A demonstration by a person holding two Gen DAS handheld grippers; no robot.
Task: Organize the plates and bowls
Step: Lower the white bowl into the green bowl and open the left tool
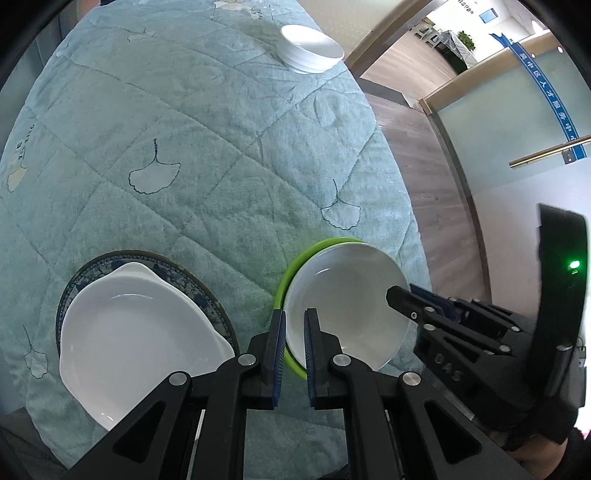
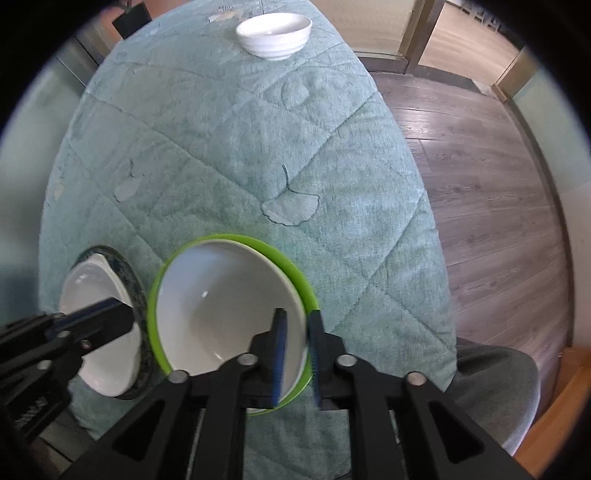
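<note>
A white bowl (image 1: 343, 306) (image 2: 221, 306) sits in a green plate (image 1: 284, 280) (image 2: 155, 295) near the table's front edge. My right gripper (image 2: 295, 314) (image 1: 400, 291) points down with the bowl's right rim in a narrow gap between its pads, which do not press on it. My left gripper (image 1: 294, 314) (image 2: 118, 310) hovers just left of the green plate, its pads a small gap apart and nothing held. To the left, a white handled dish (image 1: 140, 332) (image 2: 107, 369) lies on a blue patterned plate (image 1: 199, 284) (image 2: 127, 269).
A ribbed white bowl (image 1: 310, 48) (image 2: 275, 35) stands at the far end of the teal quilted tablecloth (image 1: 184, 166). The table's right edge drops to a wooden floor (image 2: 480, 166). A grey chair seat (image 2: 495, 387) sits at the near right.
</note>
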